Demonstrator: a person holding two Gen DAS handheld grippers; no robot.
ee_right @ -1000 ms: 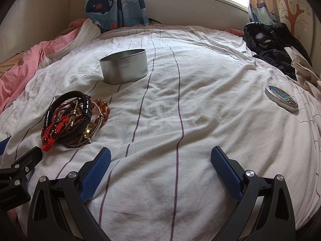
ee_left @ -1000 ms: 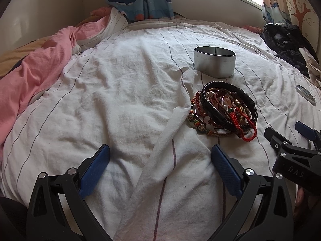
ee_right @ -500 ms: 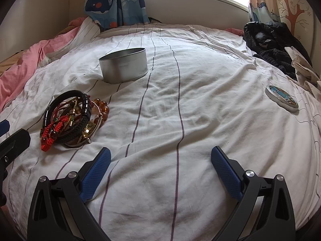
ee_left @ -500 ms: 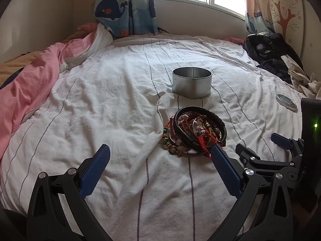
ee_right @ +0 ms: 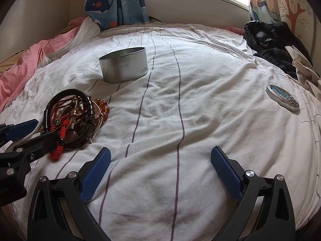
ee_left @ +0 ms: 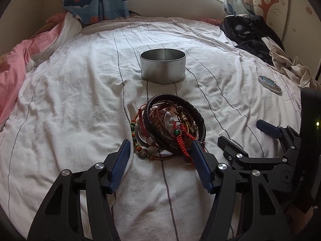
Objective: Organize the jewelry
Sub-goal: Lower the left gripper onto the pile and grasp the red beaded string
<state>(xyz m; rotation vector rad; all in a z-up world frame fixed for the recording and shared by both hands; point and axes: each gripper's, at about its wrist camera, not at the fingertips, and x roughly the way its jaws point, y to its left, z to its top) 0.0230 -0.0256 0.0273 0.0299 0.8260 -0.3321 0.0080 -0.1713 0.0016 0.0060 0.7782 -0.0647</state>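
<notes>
Two grippers in view, both empty. Landmark: round open silver metal tin (ee_left: 163, 68) on the white striped bedsheet (ee_left: 70, 104).

The tangled pile of bracelets, black braided bands, red knotted cords and coloured beads (ee_left: 170, 132), lies on the sheet just on the near side of the tin, not touching it. The round lid with blue printed top (ee_right: 282, 98) sits well to the right of the tin.

The left gripper (ee_left: 161, 150) has its blue pads apart, straddling the near edge of the pile; the right pad looks to touch the red cord, contact not certain. The right gripper (ee_right: 160, 161) is spread wide over bare sheet, to the right of the pile.

Handling judgement: the pile is light, loose and interlinked; cords are soft, beads slippery, thin wire bangles may bend. Best hold is likely across the thick black braided band, which is stiffer and may drag neighbours along. The soft bedding will give under any downward press.
</notes>
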